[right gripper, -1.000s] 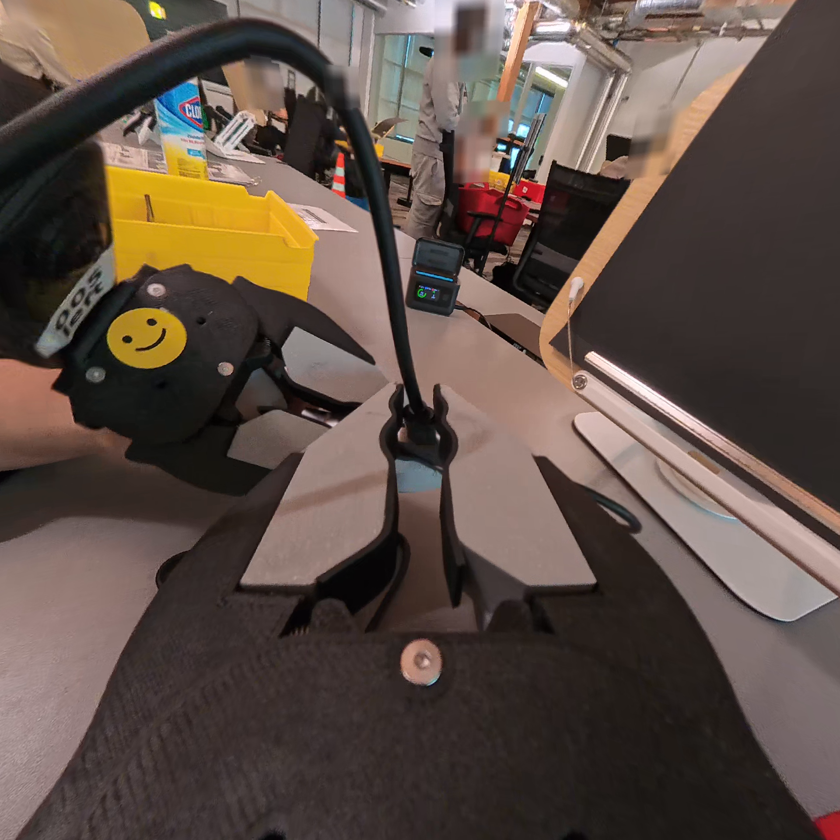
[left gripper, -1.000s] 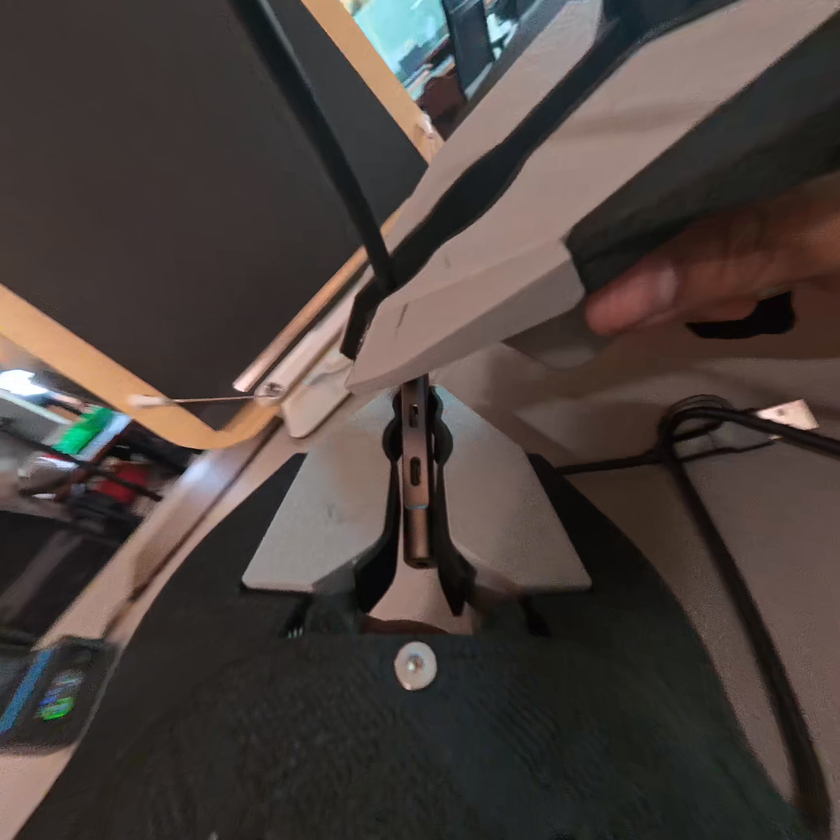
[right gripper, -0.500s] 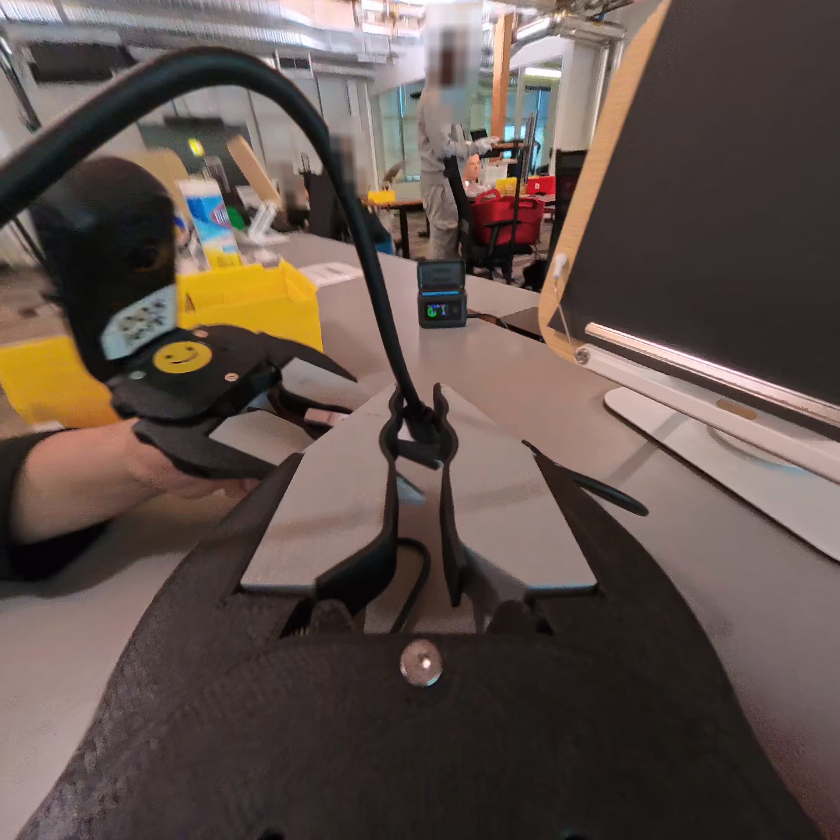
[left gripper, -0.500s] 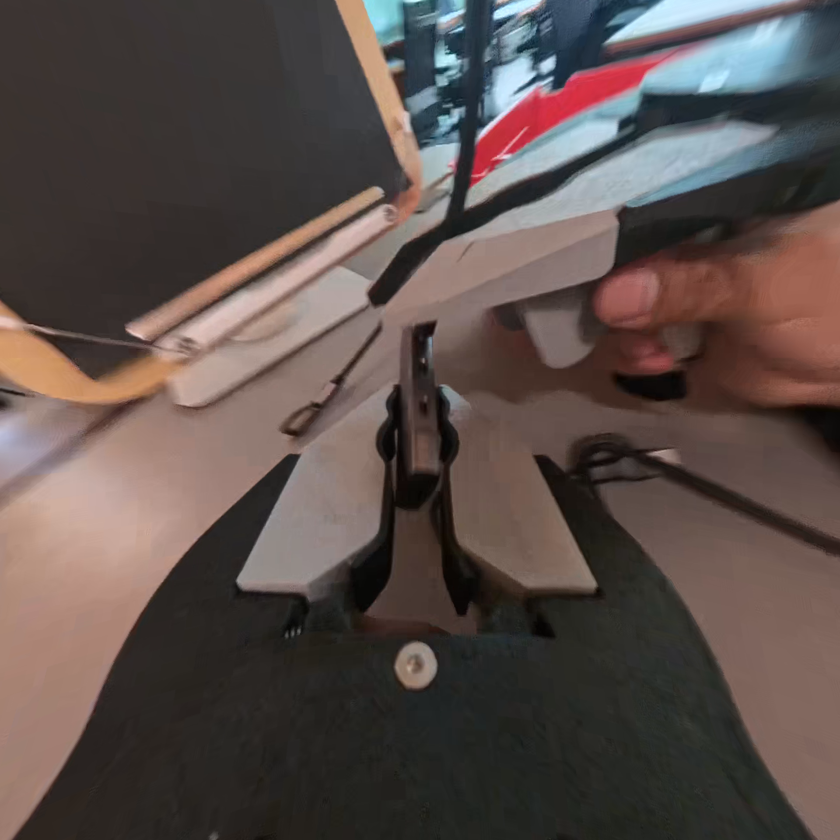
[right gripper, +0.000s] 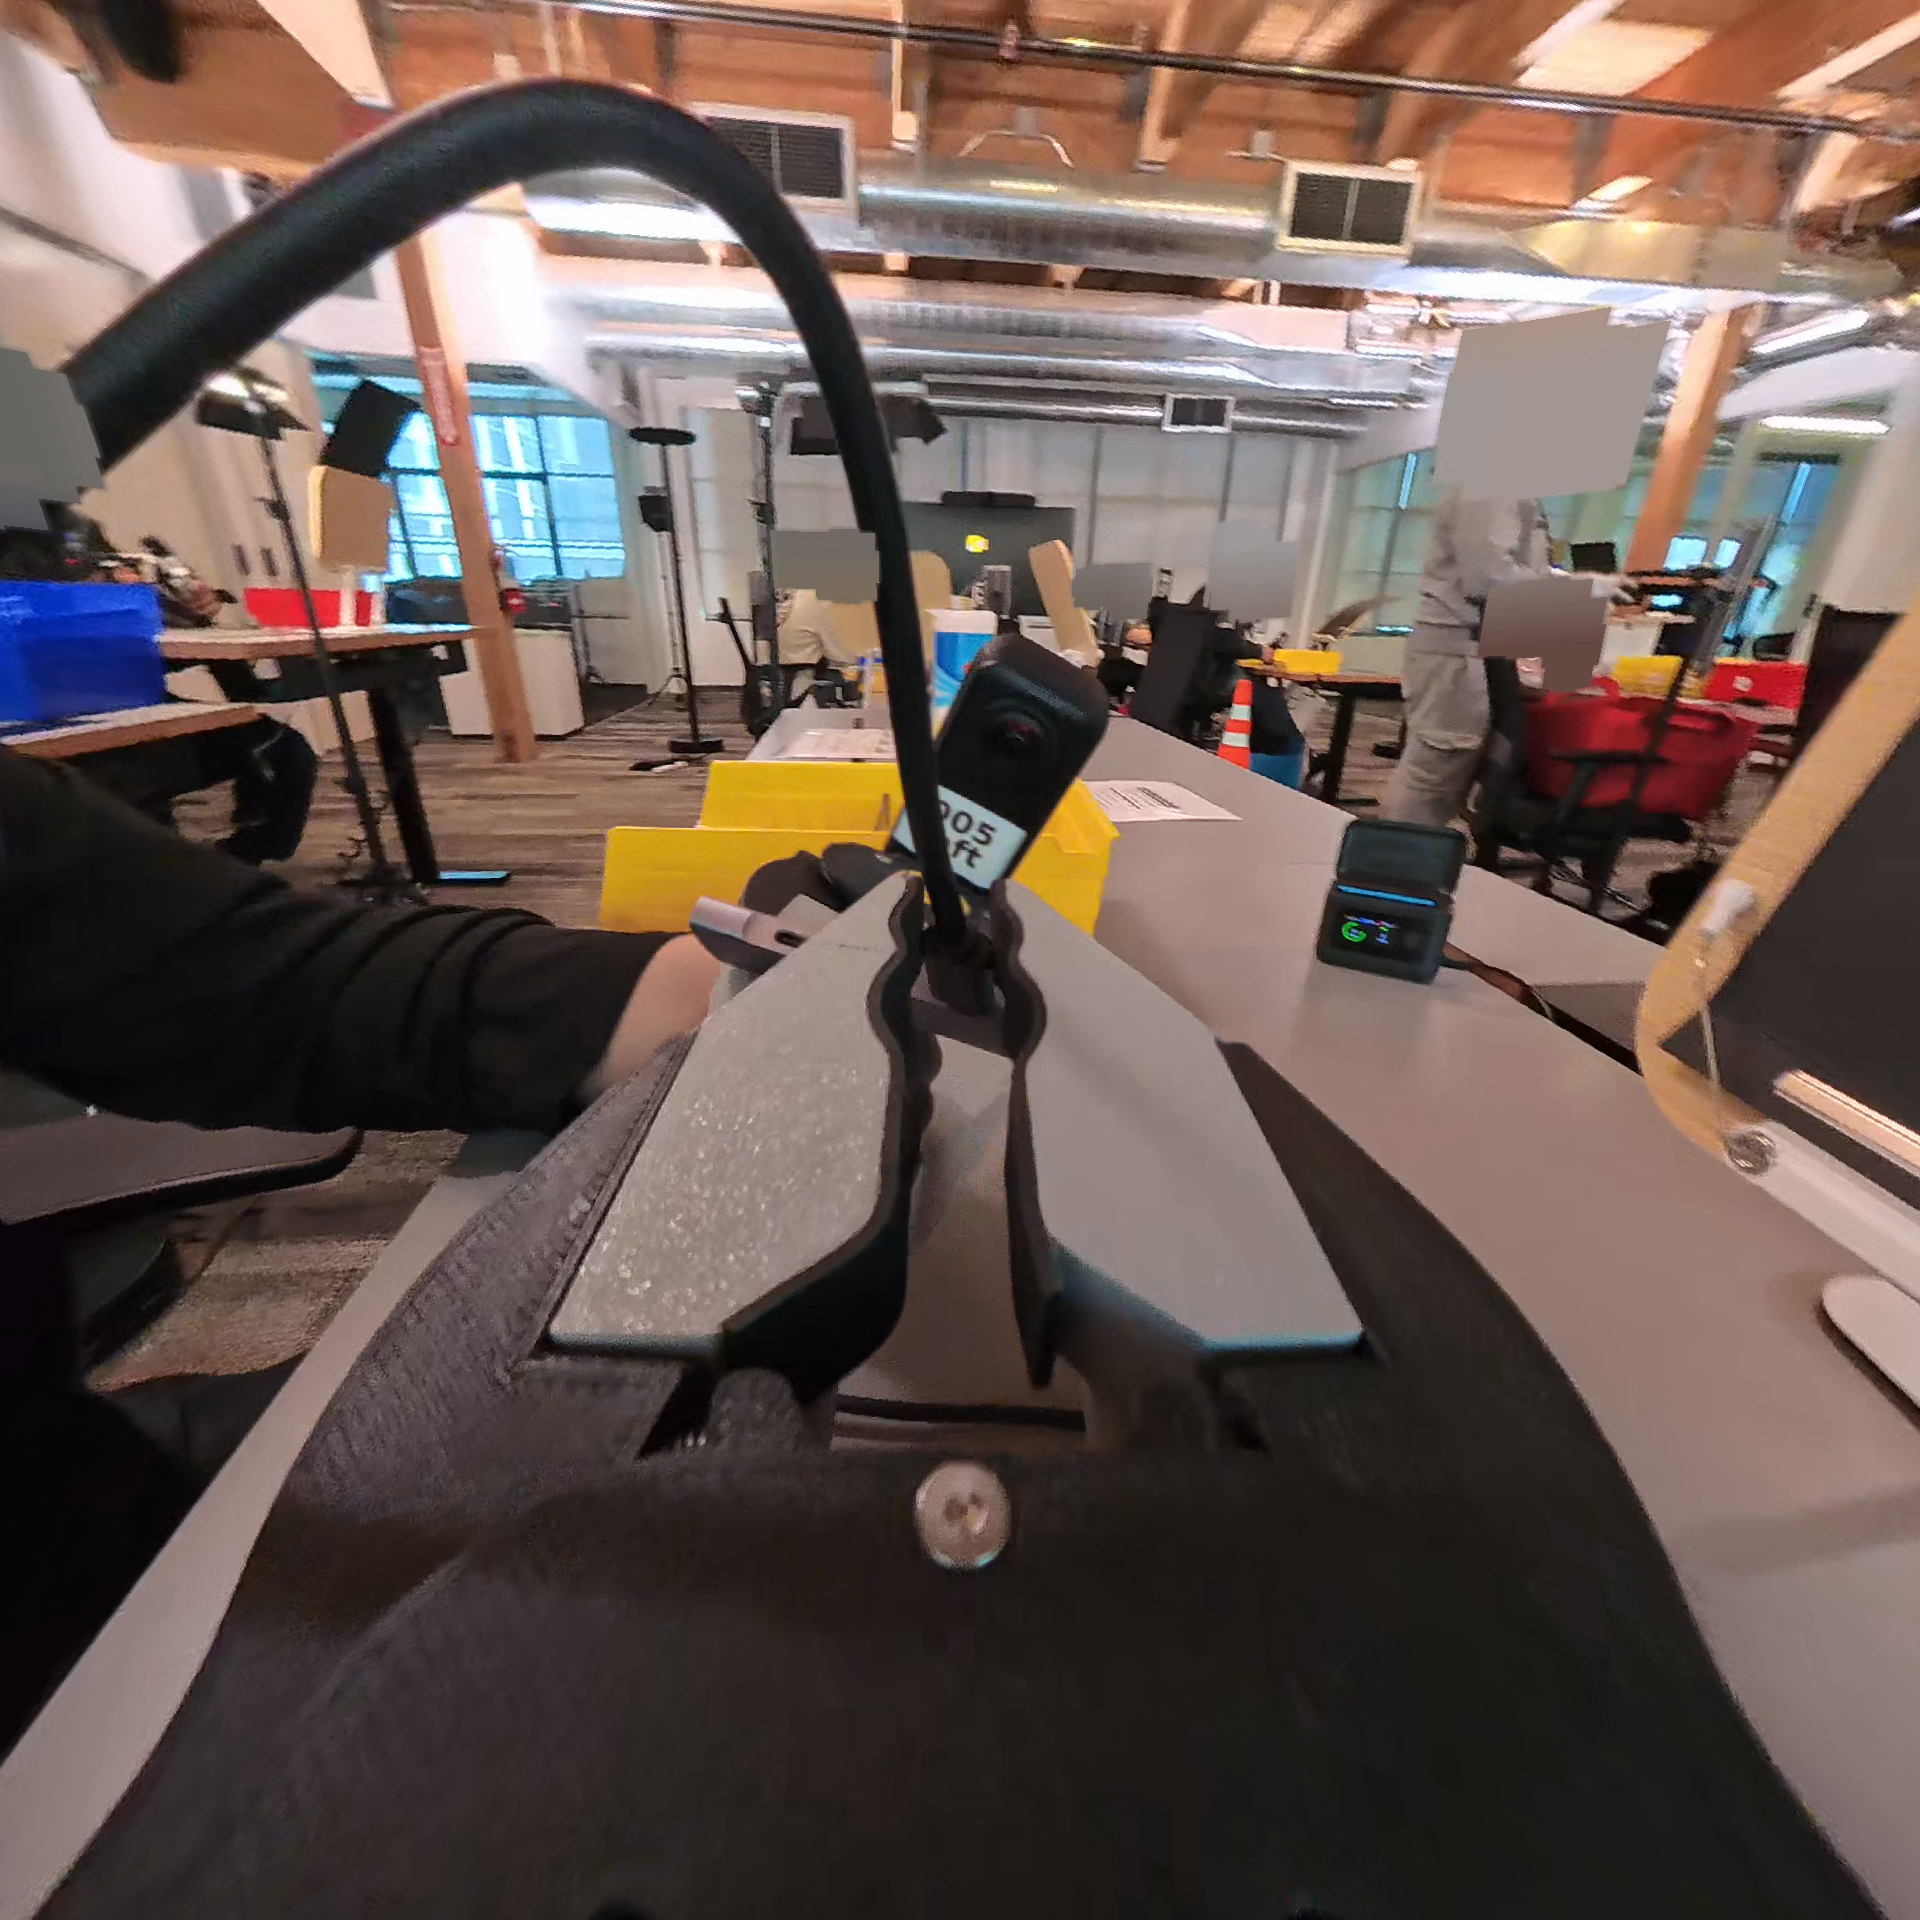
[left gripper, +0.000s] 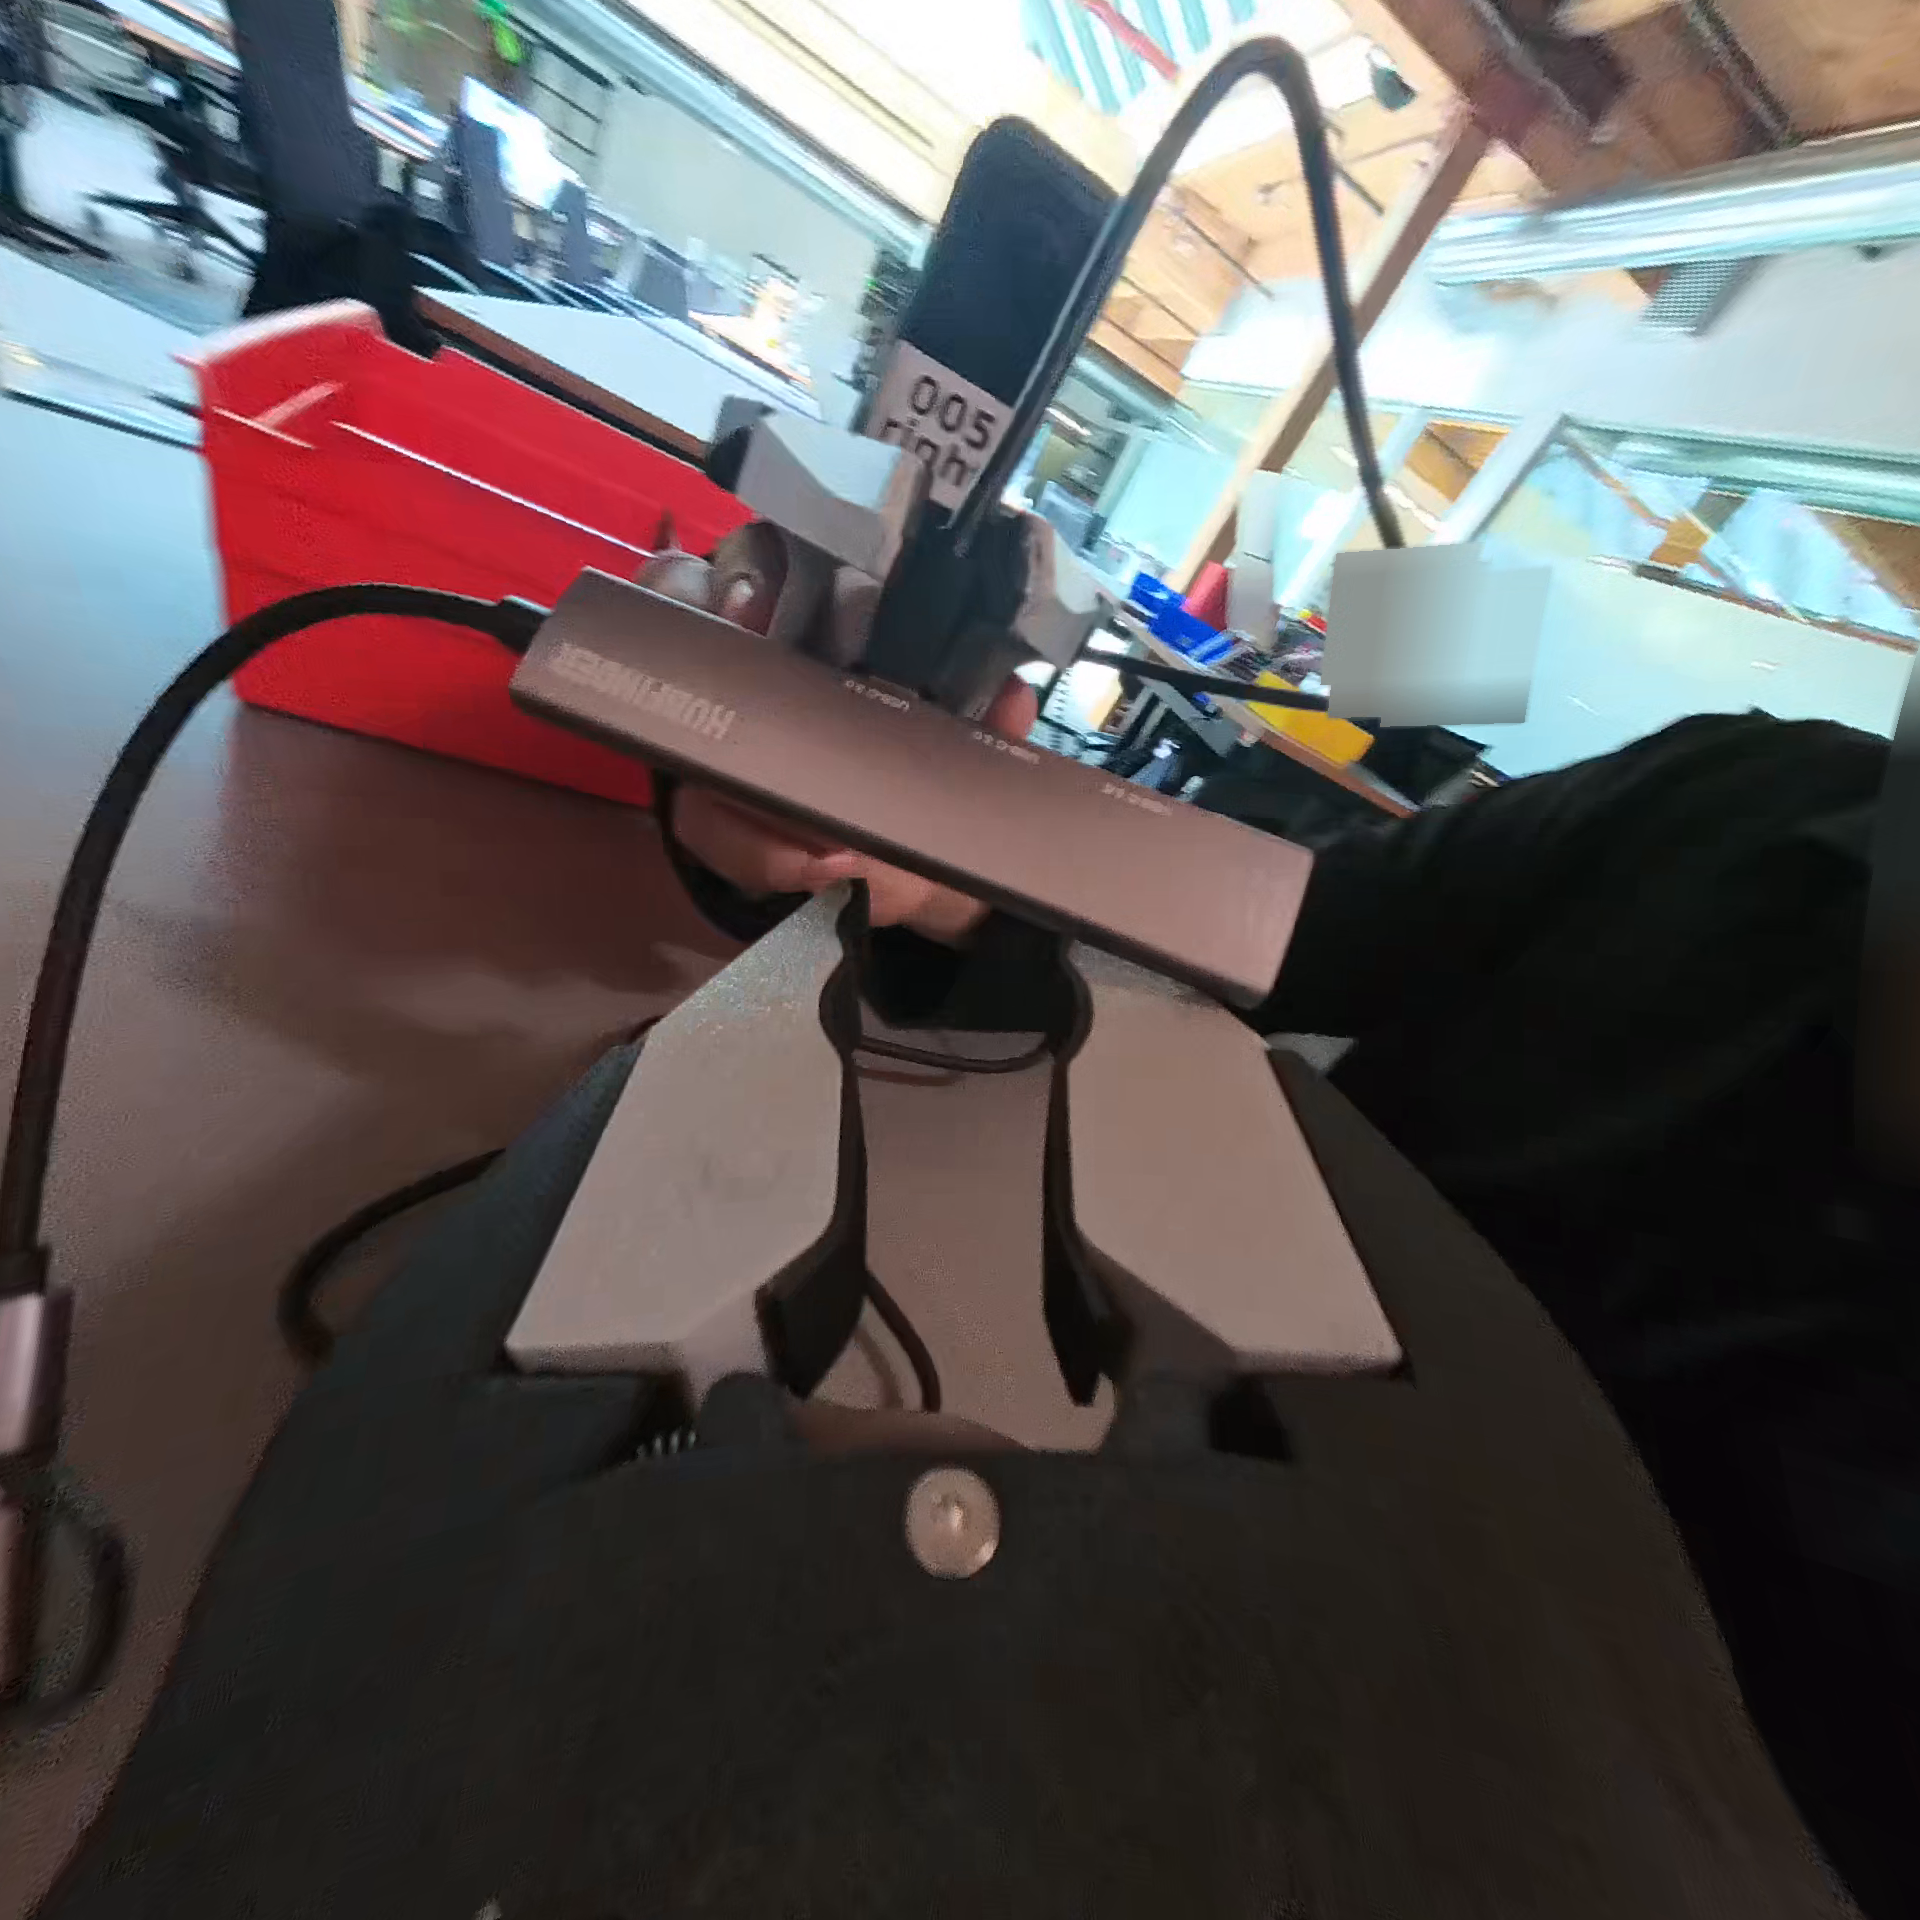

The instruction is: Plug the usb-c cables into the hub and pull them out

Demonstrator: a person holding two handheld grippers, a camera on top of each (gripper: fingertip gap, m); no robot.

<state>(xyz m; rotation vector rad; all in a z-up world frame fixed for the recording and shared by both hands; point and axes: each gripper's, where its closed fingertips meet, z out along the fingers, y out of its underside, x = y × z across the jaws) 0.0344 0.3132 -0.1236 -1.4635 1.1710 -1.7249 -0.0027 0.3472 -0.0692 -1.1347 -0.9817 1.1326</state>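
Left wrist view, far left: the hub's own braided lead loops up off the brown table into the hub's left end. Behind it is a red bin. The grey hub is in the air, tilted down to the right and lying across my left gripper. The claw is narrow. One tip is in front of the hub's lower edge and the other is hidden behind it, so I read it as pinching the hub. Past the hub's far edge my right gripper points at me, with the usb-c cable arching up from it. Whether the plug is seated in the hub I cannot tell. A black sleeve fills the right side.

Right wrist view, left: the same sleeve. The cable arcs overhead and comes down at the centre. A yellow bin sits on the grey table. One end of the hub pokes out just left of my fingertips, with the left gripper behind it. My right gripper is clamped tight on the cable's black plug. Further right is a small black device with a lit screen, then a monitor at the frame edge.
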